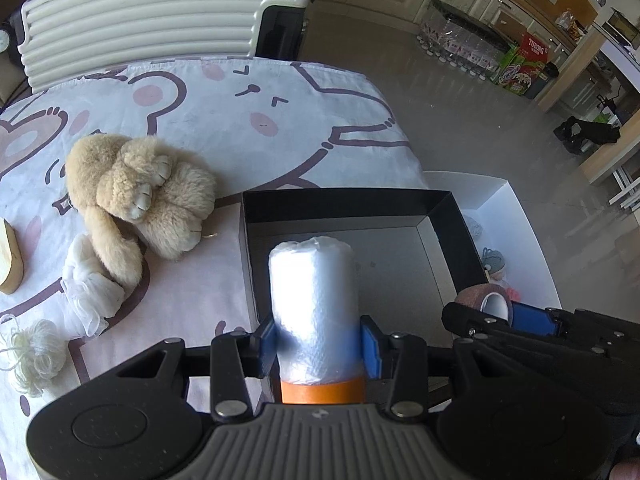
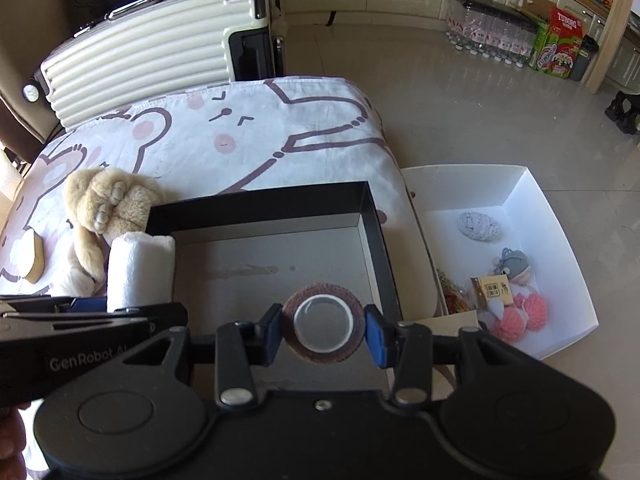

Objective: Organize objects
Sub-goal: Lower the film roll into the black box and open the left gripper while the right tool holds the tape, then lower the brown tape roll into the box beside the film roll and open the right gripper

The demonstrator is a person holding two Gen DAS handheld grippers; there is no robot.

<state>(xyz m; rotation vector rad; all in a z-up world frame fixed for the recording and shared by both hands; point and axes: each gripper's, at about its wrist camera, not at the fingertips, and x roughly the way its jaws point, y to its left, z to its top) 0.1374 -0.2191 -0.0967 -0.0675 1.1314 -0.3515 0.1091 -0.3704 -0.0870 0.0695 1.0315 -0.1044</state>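
Observation:
My left gripper (image 1: 318, 346) is shut on a white plastic-film roll (image 1: 314, 304) with an orange end, held over the black box (image 1: 344, 202). The roll also shows in the right wrist view (image 2: 140, 272). My right gripper (image 2: 322, 334) is shut on a brown tape roll (image 2: 324, 326) above the box floor (image 2: 280, 264); the tape roll also shows in the left wrist view (image 1: 486, 298). The black box looks empty inside. A beige plush toy (image 1: 140, 196) lies on the table left of the box.
The table has a pink cartoon cloth (image 1: 240, 120). White gauze (image 1: 88, 292), a string bundle (image 1: 34, 354) and a wooden piece (image 1: 12, 260) lie at left. A white tray (image 2: 560, 280) on the floor at right holds small toys. A cream suitcase (image 2: 152, 48) stands behind.

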